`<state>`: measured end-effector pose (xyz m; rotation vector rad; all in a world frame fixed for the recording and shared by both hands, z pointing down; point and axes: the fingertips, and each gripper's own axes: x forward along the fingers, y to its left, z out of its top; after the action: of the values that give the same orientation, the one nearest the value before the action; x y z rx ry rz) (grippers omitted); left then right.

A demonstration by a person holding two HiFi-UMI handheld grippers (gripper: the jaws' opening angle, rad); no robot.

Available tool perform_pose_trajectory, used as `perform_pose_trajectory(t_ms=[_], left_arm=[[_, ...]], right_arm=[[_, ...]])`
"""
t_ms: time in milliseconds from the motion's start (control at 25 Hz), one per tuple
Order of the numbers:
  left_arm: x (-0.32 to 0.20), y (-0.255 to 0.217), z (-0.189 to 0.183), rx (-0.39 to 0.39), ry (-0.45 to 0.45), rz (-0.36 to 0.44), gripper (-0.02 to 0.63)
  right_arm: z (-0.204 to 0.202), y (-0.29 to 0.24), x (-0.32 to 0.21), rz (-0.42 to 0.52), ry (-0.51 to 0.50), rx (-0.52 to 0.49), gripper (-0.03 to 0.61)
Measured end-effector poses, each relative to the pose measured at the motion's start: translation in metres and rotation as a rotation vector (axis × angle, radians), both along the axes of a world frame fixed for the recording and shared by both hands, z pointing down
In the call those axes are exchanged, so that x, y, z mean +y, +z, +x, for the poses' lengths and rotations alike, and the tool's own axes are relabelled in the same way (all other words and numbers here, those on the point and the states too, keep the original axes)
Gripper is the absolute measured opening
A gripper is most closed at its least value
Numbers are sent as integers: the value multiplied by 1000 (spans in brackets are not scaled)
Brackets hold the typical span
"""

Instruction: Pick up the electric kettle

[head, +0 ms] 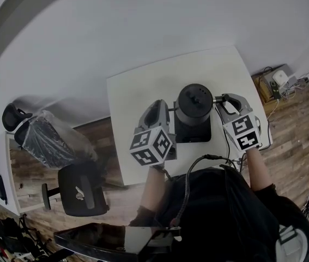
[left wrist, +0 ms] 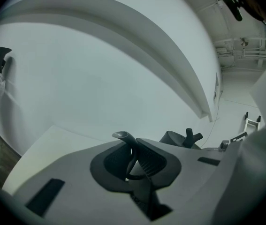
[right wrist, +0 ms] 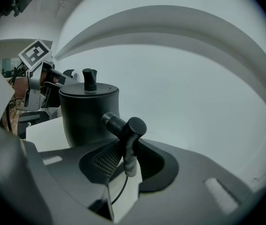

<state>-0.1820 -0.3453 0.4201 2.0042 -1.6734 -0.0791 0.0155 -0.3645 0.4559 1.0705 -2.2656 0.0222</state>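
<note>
Right tool [right wrist: 123, 159] is clamped on the stubby, round-ended black side handle [right wrist: 125, 125] of the black cylindrical electric kettle [head: 193, 107]. Left tool [left wrist: 133, 153], nearly closed, pinches a thin curved dark piece [left wrist: 123, 137] on the opposite side. Gripping both sides likely keeps the kettle level over its black square base [head: 192, 136] on the white worktop [head: 138, 91].

White square table [head: 143, 105] with a black square base [head: 192, 136] beneath the electric kettle [head: 194, 103]
</note>
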Motion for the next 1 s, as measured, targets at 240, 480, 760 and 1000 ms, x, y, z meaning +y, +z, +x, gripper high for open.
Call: perform_pose_trajectory(t_ms=[240, 480, 760, 1000], left_arm=[[-1, -24, -6, -2, 4, 20, 34], [-2, -52, -6, -9, 8, 53, 34], [-2, -77, -6, -18, 27, 70, 34], [-4, -95, -8, -13, 17, 82, 34]], right_arm=[[-6, -22, -1, 17, 2, -15, 97], [-7, -48, -2, 36, 11, -30, 97], [-8, -73, -2, 67, 13, -38, 97], [-9, -91, -3, 89, 7, -42, 97]])
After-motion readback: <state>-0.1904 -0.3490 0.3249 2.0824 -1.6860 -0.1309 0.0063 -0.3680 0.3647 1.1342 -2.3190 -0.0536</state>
